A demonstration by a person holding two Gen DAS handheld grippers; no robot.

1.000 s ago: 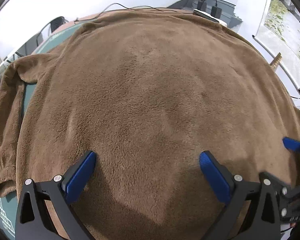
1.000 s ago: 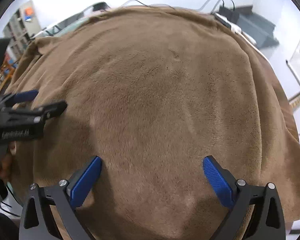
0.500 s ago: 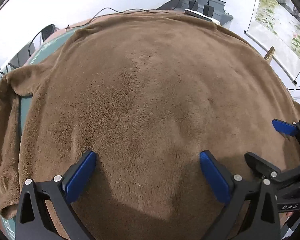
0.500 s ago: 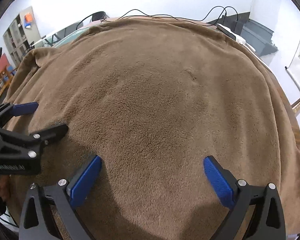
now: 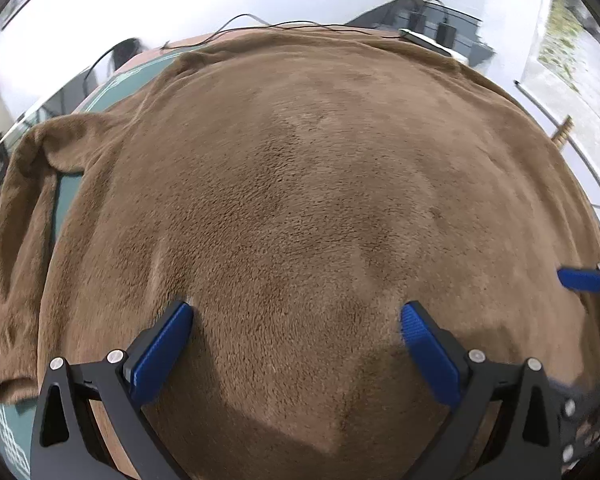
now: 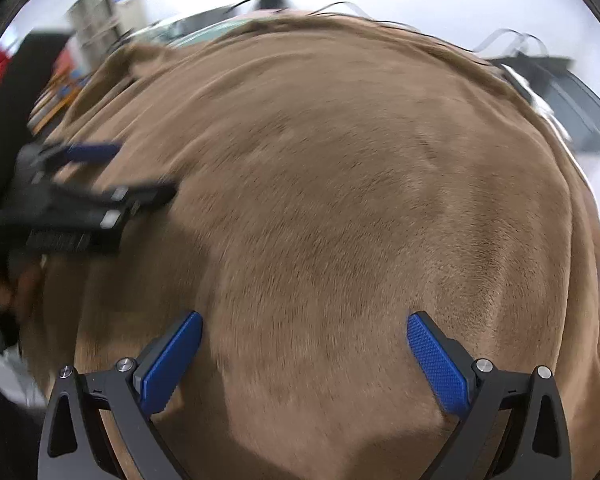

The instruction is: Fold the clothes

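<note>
A large brown fleece garment (image 5: pixel 300 184) lies spread flat over the table and fills both views; it also shows in the right wrist view (image 6: pixel 340 200). One sleeve (image 5: pixel 24 240) runs down the left side. My left gripper (image 5: pixel 296 320) is open and empty, fingers wide, just above the fleece near its front edge. My right gripper (image 6: pixel 304 332) is open and empty too, over the fleece to the right of the left one. The left gripper shows blurred at the left of the right wrist view (image 6: pixel 80 200). A blue right fingertip (image 5: pixel 580 280) shows at the left view's right edge.
A green table mat (image 5: pixel 66 196) shows beside the sleeve at the left. Cables and a power strip (image 5: pixel 428 40) lie at the table's far edge. A wall scroll (image 5: pixel 572 80) hangs at the right. Shelves (image 6: pixel 100 12) stand at the back left.
Both grippers stayed open over the fleece. The right wrist view swung and is now blurred; the left gripper sits higher in it. The right gripper slid toward the left view's edge.
</note>
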